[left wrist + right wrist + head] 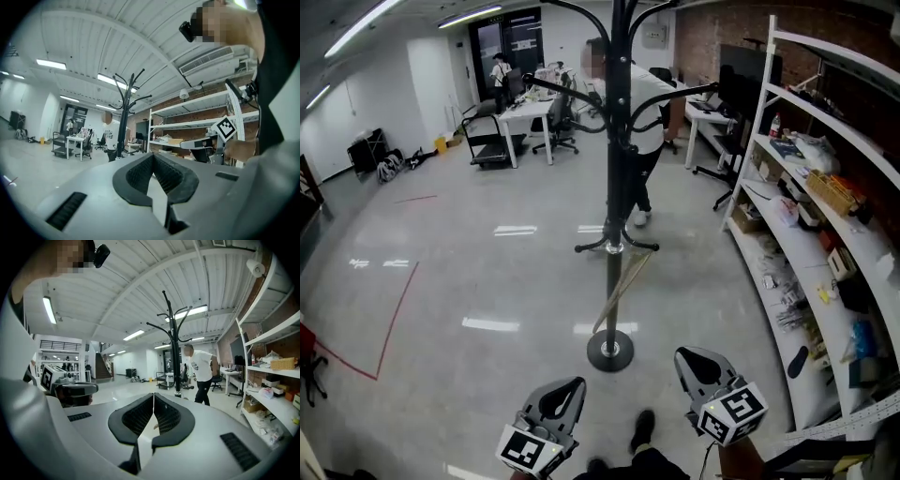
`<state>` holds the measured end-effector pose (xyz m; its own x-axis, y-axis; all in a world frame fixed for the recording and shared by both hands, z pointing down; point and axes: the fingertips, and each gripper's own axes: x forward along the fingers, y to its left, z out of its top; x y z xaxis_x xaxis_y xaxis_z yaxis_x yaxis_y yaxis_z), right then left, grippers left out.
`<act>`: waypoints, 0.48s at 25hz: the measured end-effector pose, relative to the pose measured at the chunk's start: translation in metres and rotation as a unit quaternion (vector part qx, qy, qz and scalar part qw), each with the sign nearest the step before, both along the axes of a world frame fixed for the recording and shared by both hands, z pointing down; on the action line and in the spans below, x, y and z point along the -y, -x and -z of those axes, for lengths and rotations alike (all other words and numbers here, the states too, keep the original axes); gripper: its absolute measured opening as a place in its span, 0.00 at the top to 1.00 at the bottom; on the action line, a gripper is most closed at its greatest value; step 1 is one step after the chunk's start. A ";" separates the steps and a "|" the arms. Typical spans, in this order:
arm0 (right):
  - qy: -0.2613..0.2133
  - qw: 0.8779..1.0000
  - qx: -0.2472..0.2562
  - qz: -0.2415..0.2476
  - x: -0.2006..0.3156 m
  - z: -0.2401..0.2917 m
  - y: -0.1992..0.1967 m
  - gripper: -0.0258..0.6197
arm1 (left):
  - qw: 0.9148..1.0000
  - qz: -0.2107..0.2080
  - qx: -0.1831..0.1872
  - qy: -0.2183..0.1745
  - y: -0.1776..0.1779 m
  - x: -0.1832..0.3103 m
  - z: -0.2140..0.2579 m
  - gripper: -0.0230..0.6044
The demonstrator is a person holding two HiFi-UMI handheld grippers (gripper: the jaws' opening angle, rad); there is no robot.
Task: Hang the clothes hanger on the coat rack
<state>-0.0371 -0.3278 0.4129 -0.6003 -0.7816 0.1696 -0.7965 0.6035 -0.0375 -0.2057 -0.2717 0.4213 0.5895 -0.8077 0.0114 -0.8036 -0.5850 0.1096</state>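
Observation:
The black coat rack stands on a round base in the middle of the floor, just ahead of me. A pale wooden hanger slants down beside the pole, under the low ring of hooks. My left gripper and my right gripper are held side by side in front of the base, apart from the rack. Both are shut with nothing between the jaws. The left gripper view has the rack far beyond the closed left gripper. In the right gripper view the rack stands beyond the closed right gripper.
A person in a white shirt stands behind the rack. White shelving full of small items lines the right wall. Desks and chairs stand at the back. A red tape line marks the floor on the left.

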 end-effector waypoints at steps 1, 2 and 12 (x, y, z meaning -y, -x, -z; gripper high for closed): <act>0.004 1.000 -0.002 0.000 -0.017 -0.001 0.007 0.95 | 1.000 0.000 -0.005 0.007 0.010 -0.013 -0.002 0.96; 0.007 1.000 -0.004 -0.003 -0.032 -0.003 0.013 0.95 | 1.000 0.000 -0.009 0.014 0.019 -0.024 -0.004 0.96; -0.005 1.000 -0.011 -0.026 -0.119 0.014 -0.002 0.95 | 0.999 -0.020 -0.041 0.014 0.018 -0.102 0.004 0.96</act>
<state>-0.0351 -0.2086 0.3986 -0.5551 -0.8134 0.1741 -0.8272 0.5618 -0.0126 -0.2237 -0.1697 0.4168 0.6218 -0.7830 -0.0166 -0.7666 -0.6129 0.1915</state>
